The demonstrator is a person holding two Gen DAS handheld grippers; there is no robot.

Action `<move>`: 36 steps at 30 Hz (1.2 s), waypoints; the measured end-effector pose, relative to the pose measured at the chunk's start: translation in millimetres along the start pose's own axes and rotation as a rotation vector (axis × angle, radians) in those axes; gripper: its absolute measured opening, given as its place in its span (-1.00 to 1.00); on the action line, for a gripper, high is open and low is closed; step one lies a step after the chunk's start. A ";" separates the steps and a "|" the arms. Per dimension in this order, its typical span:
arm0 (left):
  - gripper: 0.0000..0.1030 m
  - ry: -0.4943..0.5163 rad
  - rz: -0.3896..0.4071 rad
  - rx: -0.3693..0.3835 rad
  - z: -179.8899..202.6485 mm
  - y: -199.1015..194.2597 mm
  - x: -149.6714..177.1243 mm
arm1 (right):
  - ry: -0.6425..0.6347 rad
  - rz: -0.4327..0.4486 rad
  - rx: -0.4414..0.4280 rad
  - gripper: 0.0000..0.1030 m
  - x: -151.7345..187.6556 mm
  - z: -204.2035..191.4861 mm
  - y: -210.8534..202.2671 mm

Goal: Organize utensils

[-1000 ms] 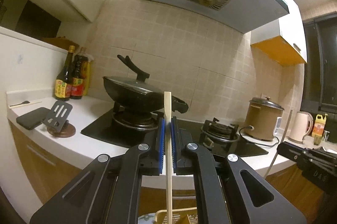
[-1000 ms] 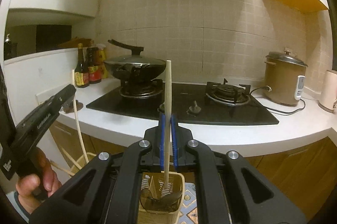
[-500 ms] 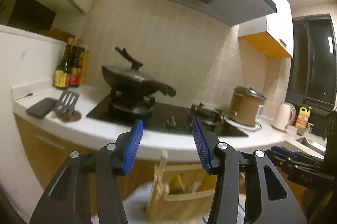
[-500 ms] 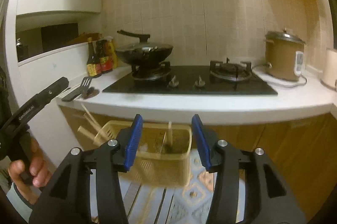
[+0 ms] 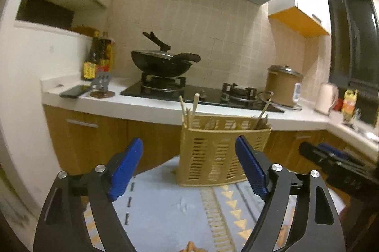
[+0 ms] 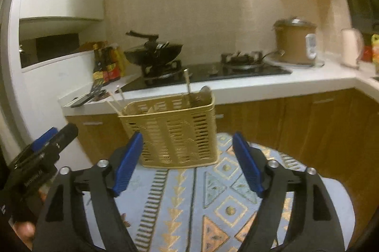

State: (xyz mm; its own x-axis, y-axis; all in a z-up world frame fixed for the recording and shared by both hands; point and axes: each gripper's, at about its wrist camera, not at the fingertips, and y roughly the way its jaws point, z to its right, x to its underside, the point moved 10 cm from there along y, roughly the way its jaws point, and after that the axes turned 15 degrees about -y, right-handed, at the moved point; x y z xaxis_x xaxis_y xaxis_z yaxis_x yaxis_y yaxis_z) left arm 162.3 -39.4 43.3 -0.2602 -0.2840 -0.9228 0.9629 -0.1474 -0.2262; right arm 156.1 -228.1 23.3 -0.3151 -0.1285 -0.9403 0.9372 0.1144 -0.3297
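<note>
Left gripper (image 5: pixel 189 166): your jaws are spread, holding nothing.
Right gripper (image 6: pixel 188 163): yours too, spread wide (nothing between).
Utensil basket (image 5: pixel 222 154): upright on the patterned tabletop (image 5: pixel 165 209), chopsticks (image 5: pixel 189 107) standing at its left end.

Chopsticks (image 5: pixel 192 107) jut from the basket (image 5: pixel 220 152); the patterned surface (image 5: pixel 165 211) before it lies bare.

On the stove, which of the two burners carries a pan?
The left burner: the black lidded wok sits on it, while the right burner is bare.
</note>
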 end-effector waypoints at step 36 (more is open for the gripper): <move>0.84 0.057 -0.060 -0.144 -23.2 28.3 45.2 | -0.018 -0.036 0.067 0.73 34.2 7.8 16.8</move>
State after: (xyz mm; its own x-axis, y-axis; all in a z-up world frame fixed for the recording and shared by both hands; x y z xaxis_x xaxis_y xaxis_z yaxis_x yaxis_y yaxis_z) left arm 179.5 -34.4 -12.0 -0.3170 -0.2236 -0.9217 0.9472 -0.0244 -0.3198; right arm 162.3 -238.2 -13.7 -0.3464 -0.1486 -0.9262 0.9334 0.0433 -0.3561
